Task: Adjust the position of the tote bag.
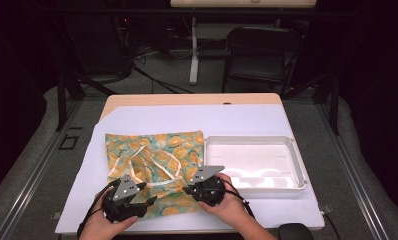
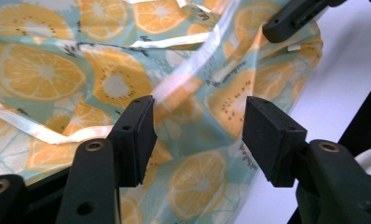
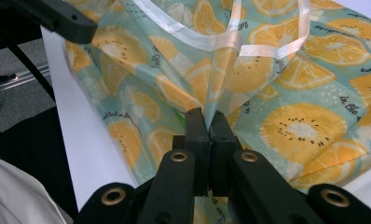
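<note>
Bag (image 1: 154, 165), citrus print: lay lower centre on bench (image 1: 197, 120), left of tray (image 1: 254, 162). Right claw (image 3: 209, 126): pressed together, pinching a fold at bag's near edge. Left claw (image 2: 197, 135): spread, fabric directly ahead between jaws, ungripped.

My left gripper (image 1: 129, 196) and right gripper (image 1: 203, 187) are matte black, each topped by a grey three-cornered plate dotted with small marks. Brass-ringed rivets stud my jaw arms, blocky black pads cap them, black cables trail back. My forearms are bare.
</note>
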### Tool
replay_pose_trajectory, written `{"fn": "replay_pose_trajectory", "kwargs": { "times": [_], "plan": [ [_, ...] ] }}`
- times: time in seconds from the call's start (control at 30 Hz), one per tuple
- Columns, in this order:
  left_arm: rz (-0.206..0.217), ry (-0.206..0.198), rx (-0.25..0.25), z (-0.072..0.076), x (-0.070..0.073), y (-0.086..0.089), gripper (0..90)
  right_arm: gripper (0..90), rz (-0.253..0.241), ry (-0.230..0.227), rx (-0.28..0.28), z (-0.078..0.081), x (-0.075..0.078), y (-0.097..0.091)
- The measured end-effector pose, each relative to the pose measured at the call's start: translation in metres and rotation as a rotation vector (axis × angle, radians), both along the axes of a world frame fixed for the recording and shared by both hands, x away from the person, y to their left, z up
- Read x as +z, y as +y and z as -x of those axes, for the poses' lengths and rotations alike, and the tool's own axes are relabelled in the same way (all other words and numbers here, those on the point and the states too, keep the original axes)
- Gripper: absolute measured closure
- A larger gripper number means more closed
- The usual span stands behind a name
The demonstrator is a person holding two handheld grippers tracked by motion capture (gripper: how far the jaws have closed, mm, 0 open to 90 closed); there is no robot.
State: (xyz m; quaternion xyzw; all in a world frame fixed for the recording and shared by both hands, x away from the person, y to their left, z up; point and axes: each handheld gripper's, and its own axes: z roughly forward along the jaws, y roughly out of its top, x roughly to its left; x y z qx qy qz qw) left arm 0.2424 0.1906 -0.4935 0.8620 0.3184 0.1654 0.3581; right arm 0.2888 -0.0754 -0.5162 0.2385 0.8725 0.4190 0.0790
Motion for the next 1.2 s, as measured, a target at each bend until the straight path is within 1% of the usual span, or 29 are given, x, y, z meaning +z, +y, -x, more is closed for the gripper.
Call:
{"fn": "replay_pose_trajectory", "kwargs": {
  "times": [0.03,0.07,0.13,0.17,0.2,0.27,0.3,0.33,0.4,0.57,0.6,0.63,0.7,0.73,0.83,0.9,0.93,0.97,1.0,1.03,1.07,1.13,1.17,1.2],
  "plan": [
    [-0.004,-0.008,0.0,0.0,-0.001,0.0,42.8,89.9,0.0,0.0,0.0,0.0,0.0,0.0],
    [-0.009,-0.009,-0.002,0.0,-0.001,-0.001,40.9,89.9,-0.007,-0.001,-0.003,0.0,0.0,0.0],
    [-0.012,-0.01,0.0,0.0,-0.001,-0.002,40.0,89.9,-0.006,-0.002,-0.006,-0.001,0.0,-0.001],
    [-0.012,-0.017,0.002,0.0,-0.002,-0.002,38.9,89.9,-0.009,0.001,-0.006,-0.001,0.001,-0.001],
    [-0.015,-0.015,0.0,0.0,-0.002,-0.002,38.4,89.9,-0.021,0.004,-0.008,-0.001,0.001,-0.001],
    [-0.02,-0.016,0.004,-0.001,-0.005,-0.001,37.9,89.9,-0.027,0.005,-0.009,-0.001,0.001,-0.001],
    [-0.018,-0.019,0.013,-0.001,-0.006,-0.002,37.9,89.9,-0.025,0.004,-0.008,-0.001,0.001,-0.001],
    [-0.018,-0.019,0.013,-0.001,-0.006,-0.002,37.9,89.9,-0.026,0.004,-0.009,-0.001,0.001,-0.001],
    [-0.03,-0.008,0.005,-0.002,-0.007,-0.001,37.9,89.9,-0.025,0.004,-0.009,-0.001,0.001,-0.001],
    [-0.047,-0.014,0.004,-0.003,-0.011,-0.003,37.9,89.9,-0.034,0.005,-0.013,0.0,0.001,-0.001],
    [-0.057,-0.014,0.001,-0.003,-0.011,-0.003,37.9,89.9,-0.033,0.004,-0.012,0.0,0.001,-0.001],
    [-0.05,-0.02,0.006,-0.003,-0.012,-0.004,37.9,89.9,-0.034,0.004,-0.01,0.0,0.001,-0.001],
    [-0.063,-0.017,0.0,-0.003,-0.012,-0.003,37.9,89.8,-0.039,0.005,-0.01,0.0,0.001,-0.001],
    [-0.064,-0.025,0.009,-0.003,-0.013,-0.003,38.2,89.8,-0.04,0.003,-0.01,0.001,0.001,-0.001],
    [-0.066,-0.019,0.003,-0.004,-0.013,-0.003,42.2,89.8,-0.04,0.003,-0.006,0.001,0.001,-0.001],
    [-0.072,-0.024,-0.005,-0.003,-0.013,-0.002,45.8,89.8,-0.04,0.002,-0.004,0.002,0.001,0.0],
    [-0.08,-0.031,-0.011,-0.003,-0.013,-0.002,45.8,89.8,-0.041,0.002,-0.004,0.002,0.001,0.0],
    [-0.08,-0.033,-0.009,-0.003,-0.013,-0.002,48.3,89.8,-0.042,0.003,-0.004,0.002,0.001,0.0],
    [-0.082,-0.035,-0.007,-0.002,-0.013,-0.003,53.3,89.8,-0.042,0.004,-0.003,0.002,0.001,0.0],
    [-0.085,-0.044,-0.007,-0.002,-0.013,-0.003,53.3,89.8,-0.042,0.004,-0.003,0.002,0.001,0.0],
    [-0.085,-0.047,-0.006,-0.002,-0.013,-0.003,56.8,89.7,-0.042,0.004,-0.003,0.002,0.0,0.001],
    [-0.087,-0.049,-0.009,-0.002,-0.013,-0.002,59.9,89.7,-0.043,0.006,0.0,0.003,0.0,0.001],
    [-0.082,-0.042,-0.015,-0.002,-0.012,-0.002,59.9,89.7,-0.043,0.006,0.0,0.003,0.0,0.001],
    [-0.078,-0.041,-0.012,-0.002,-0.012,-0.002,61.8,89.6,-0.042,0.007,0.0,0.003,0.0,0.001]
  ]
}}
